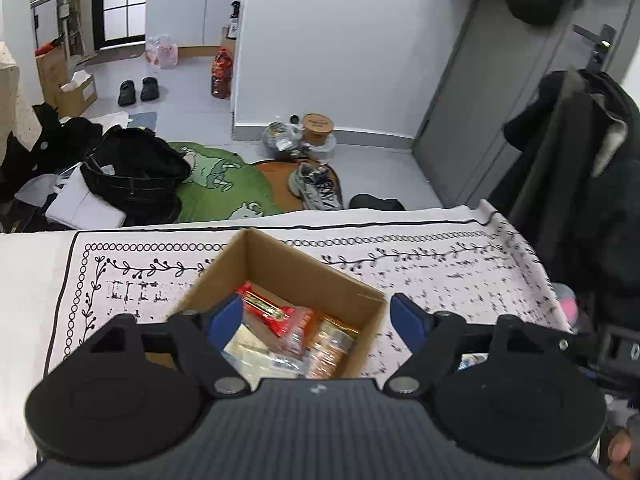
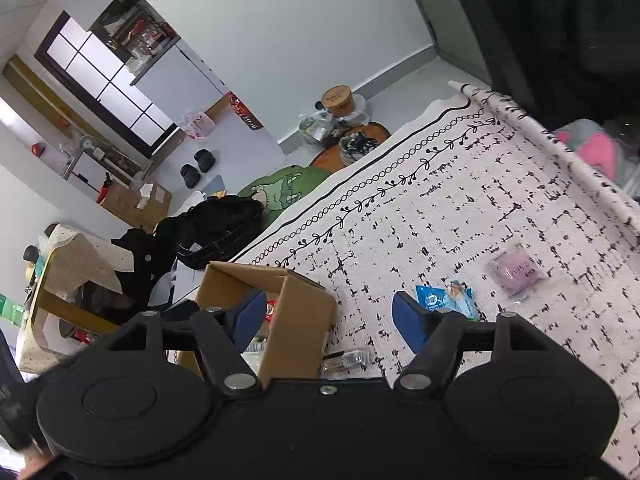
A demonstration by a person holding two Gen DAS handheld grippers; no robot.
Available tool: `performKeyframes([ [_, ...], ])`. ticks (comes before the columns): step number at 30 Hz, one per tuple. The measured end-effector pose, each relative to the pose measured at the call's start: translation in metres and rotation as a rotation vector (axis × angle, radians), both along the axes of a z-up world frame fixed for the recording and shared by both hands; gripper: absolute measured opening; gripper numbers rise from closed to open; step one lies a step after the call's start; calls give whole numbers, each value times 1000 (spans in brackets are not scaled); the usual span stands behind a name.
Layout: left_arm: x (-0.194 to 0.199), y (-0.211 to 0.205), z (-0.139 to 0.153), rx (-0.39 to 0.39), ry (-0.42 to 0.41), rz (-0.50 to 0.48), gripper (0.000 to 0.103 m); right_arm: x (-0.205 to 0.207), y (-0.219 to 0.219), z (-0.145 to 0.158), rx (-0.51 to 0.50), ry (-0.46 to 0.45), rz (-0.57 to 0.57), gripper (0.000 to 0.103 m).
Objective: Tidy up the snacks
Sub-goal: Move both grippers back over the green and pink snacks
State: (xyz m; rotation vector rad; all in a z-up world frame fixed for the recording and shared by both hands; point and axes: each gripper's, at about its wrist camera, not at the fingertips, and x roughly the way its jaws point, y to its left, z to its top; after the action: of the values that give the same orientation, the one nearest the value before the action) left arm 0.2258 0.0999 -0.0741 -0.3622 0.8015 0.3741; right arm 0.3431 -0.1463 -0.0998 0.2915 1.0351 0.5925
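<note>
An open cardboard box stands on the patterned tablecloth. Inside lie a red snack packet, a roll of biscuits and a pale packet. My left gripper hangs over the box, open, with nothing between its blue pads. In the right wrist view the same box sits at the left. My right gripper is open and empty above the box's right wall. On the cloth lie a blue packet, a pink wrapped snack and a clear wrapper.
The table's far edge drops to a floor with a green rug, sneakers, black bags and a lidded jar. Dark coats hang at the right. A grey door stands behind.
</note>
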Motion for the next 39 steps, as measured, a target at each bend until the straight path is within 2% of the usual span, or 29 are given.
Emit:
performKeyframes([
  [1,-1,-4,1,0,1,-5,83,-2,-3,3,1,-20,7,79],
  [8,-11,-33,4,-21,-17,-47,83,-7,-27,12,-61,-43,-12,80],
  [11,-15,-45,7,-30,-26,-53,83,-11,-37,20,-72,-65,-2,85],
  [22,-17,-95,8,-18,2,-128,83,-2,-76,29,-133,-54,-4,92],
  [30,-16,-116,-4,-43,12,-137,83,11,-92,9,-191,-11,8,92],
  [39,6,-118,-30,-73,25,-128,83,33,-88,-17,-228,4,17,91],
])
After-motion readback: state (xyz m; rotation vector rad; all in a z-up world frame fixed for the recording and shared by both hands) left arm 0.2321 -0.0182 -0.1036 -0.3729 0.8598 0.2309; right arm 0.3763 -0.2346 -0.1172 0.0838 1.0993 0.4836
